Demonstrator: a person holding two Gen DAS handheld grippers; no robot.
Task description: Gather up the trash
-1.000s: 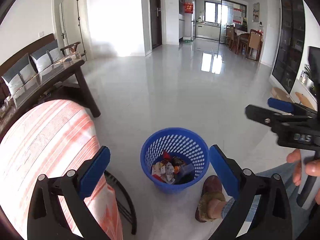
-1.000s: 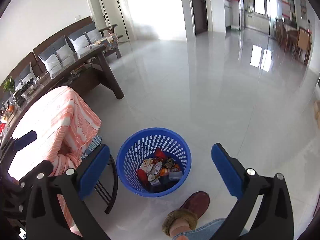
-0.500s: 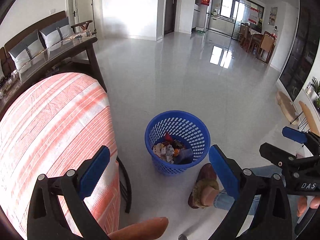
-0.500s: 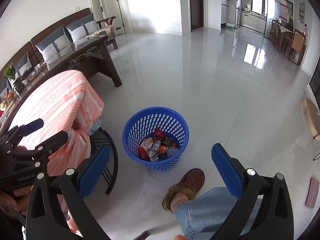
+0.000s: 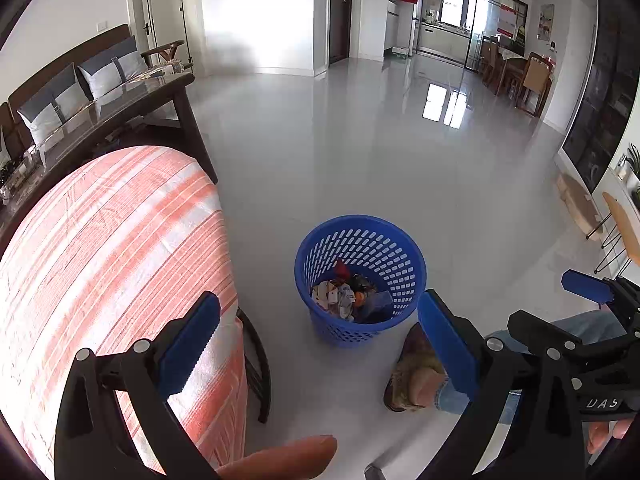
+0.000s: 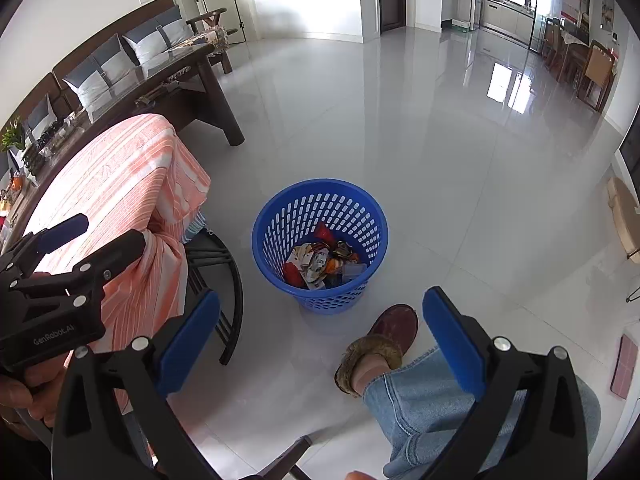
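Note:
A blue perforated plastic basket (image 5: 382, 248) stands on the grey tiled floor, also in the right wrist view (image 6: 280, 224). Crumpled wrappers and other trash (image 5: 346, 294) lie in its bottom (image 6: 320, 262). My left gripper (image 5: 318, 346) is open and empty, held high above the floor, nearer than the basket. My right gripper (image 6: 320, 340) is open and empty at about the same height. Each gripper shows in the other's view, the right one (image 5: 580, 320) at the right edge, the left one (image 6: 80, 252) at the left edge.
A small table under an orange-striped cloth (image 5: 100, 264) stands left of the basket, on black curved legs (image 6: 228, 292). The person's slippered foot (image 6: 380, 344) and jeans leg rest just before the basket. A dark wooden bench (image 6: 176, 76) with cushions lies behind.
Both grippers have risen and drawn back from the basket, so it looks smaller and farther below. Both stay open and empty.

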